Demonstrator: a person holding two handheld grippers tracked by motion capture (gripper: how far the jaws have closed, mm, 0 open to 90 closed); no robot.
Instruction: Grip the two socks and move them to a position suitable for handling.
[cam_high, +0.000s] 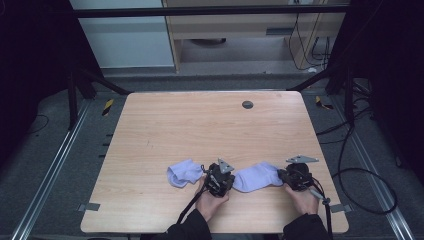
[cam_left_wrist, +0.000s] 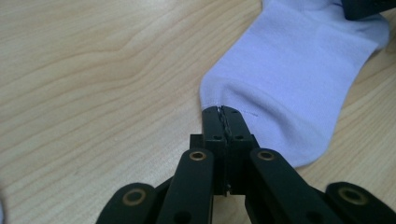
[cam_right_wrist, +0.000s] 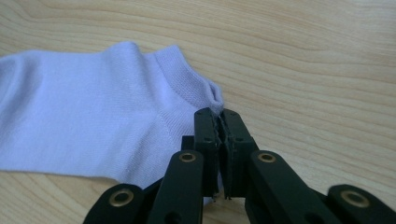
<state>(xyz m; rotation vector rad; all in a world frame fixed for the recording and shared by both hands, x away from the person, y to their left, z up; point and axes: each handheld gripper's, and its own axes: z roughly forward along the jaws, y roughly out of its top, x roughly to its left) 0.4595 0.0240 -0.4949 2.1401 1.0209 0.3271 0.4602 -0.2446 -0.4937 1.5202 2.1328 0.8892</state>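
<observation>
Between both tongs (cam_left_wrist: 223, 111), apparently pinched sock (cam_left_wrist: 299, 79)

Pale lilac knit cloth on the sock (cam_left_wrist: 289, 79), matt and soft, ribbed finely at the cuff (cam_right_wrist: 187, 79). Light wood-grain table top (cam_high: 200, 130), smooth with a faint sheen. Matt black plastic on the left gripper (cam_left_wrist: 222, 110) and right gripper (cam_right_wrist: 219, 114), brass-coloured rivets in the links. Dull grey metal plate (cam_high: 302, 159) above.
</observation>
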